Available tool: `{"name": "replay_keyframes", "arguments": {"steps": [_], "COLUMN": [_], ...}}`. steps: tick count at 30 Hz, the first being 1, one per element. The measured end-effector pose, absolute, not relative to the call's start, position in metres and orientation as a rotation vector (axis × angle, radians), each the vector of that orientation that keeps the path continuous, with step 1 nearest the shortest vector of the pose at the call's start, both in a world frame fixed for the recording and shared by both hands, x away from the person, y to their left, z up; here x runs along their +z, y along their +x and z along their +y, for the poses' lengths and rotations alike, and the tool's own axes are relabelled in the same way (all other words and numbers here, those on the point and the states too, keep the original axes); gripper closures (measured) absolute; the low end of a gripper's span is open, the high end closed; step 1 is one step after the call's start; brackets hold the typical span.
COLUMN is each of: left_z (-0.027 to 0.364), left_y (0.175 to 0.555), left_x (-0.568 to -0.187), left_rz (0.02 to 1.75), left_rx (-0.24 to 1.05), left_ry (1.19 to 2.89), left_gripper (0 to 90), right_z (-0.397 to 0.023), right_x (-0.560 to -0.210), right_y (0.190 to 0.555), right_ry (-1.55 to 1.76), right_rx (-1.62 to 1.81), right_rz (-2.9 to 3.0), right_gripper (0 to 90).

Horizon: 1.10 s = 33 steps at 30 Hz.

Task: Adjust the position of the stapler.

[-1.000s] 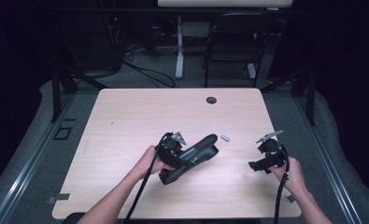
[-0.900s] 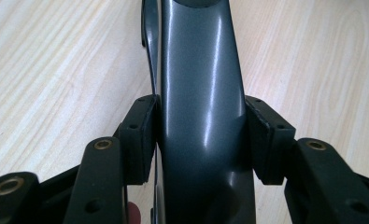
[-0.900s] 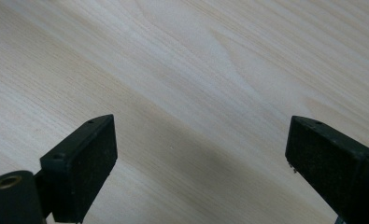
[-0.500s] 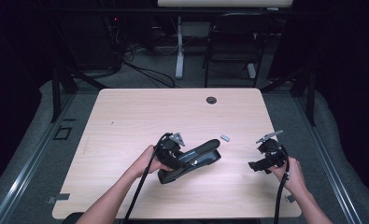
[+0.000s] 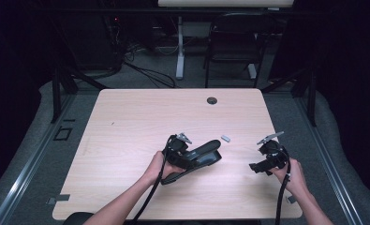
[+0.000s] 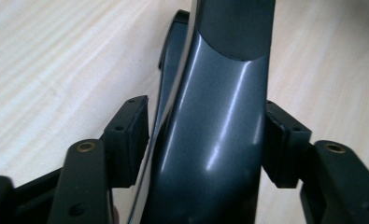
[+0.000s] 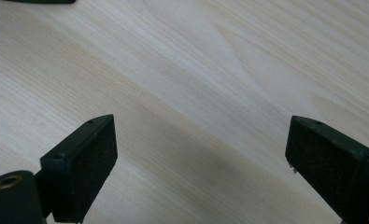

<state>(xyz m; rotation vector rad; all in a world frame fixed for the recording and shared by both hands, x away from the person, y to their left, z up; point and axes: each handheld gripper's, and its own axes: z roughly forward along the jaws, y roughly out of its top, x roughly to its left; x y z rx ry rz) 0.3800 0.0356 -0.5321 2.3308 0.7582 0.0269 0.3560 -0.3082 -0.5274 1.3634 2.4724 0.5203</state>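
Near the table's (image 5: pixel 126 122) front edge, the left tool (image 6: pixel 205 140) has just been opening around a glossy, rigid, slippery stapler (image 5: pixel 194 159); grip its narrow arm. Right tool (image 7: pixel 201 158) gapes wide, empty.

Stapler (image 5: pixel 194 160): glossy dark body, no brand or lettering readable.
Table (image 5: pixel 140 122): bare wood grain, no print or numbers.
Small grey piece (image 5: pixel 225 138): too small to read any marking.

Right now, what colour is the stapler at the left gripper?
Glossy dark grey-black stapler; clearest in the left gripper view.
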Motion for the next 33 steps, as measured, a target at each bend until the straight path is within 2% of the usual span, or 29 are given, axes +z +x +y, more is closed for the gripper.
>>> {"name": "replay_keyframes", "arguments": {"steps": [4,33], "left_z": [0.0352,0.0403], "left_y": [0.3782,0.3788], "left_x": [-0.5314,-0.5315], "left_rz": [0.704,0.483], "left_rx": [0.063,0.011], "left_ry": [2.342,2.398], "left_gripper": [51.2,53.2], "right_z": [-0.3098,-0.3093], "right_x": [-0.5285,-0.5290], "right_y": [0.3539,0.3511], "right_ry": [1.376,1.368], "right_rx": [0.541,0.543], "right_rz": [2.474,2.512], "right_gripper": [8.5,8.6]}}
